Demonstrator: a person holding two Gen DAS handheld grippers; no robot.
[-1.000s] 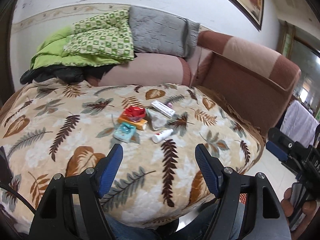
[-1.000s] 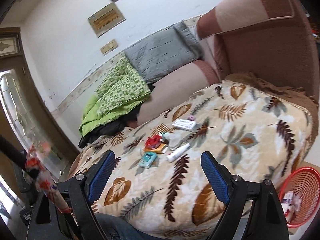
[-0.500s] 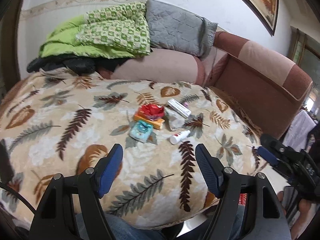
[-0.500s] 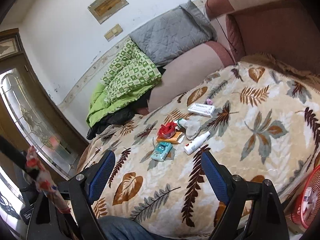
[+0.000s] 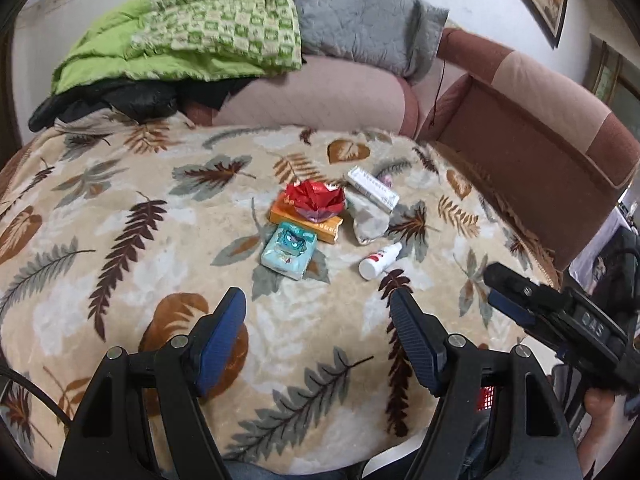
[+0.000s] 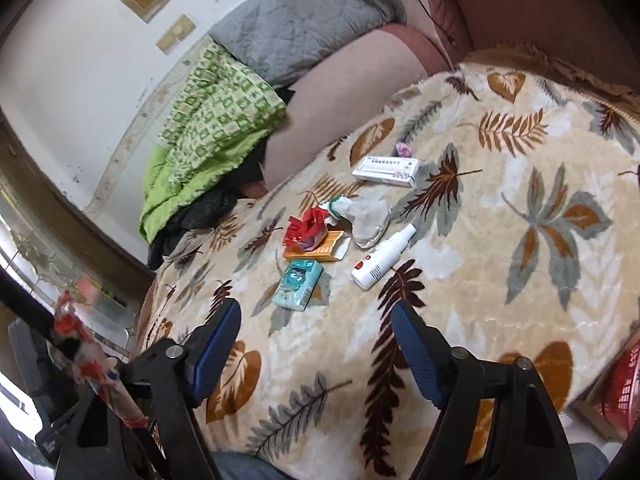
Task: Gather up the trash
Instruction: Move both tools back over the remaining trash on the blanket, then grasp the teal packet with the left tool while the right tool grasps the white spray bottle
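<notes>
On the leaf-print blanket lies a small cluster of trash. A crumpled red wrapper sits on a flat orange box. A teal tissue pack touches the box's near edge. A white spray bottle lies on its side nearby, beside a grey sock and a white carton.

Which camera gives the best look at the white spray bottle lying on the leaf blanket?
The right wrist view: the white spray bottle lies near the picture's middle, seen larger, with its cap, body and red label mark all visible. The left wrist view shows the same bottle smaller and foreshortened, base toward the camera, with only a hint of the red mark.
</notes>
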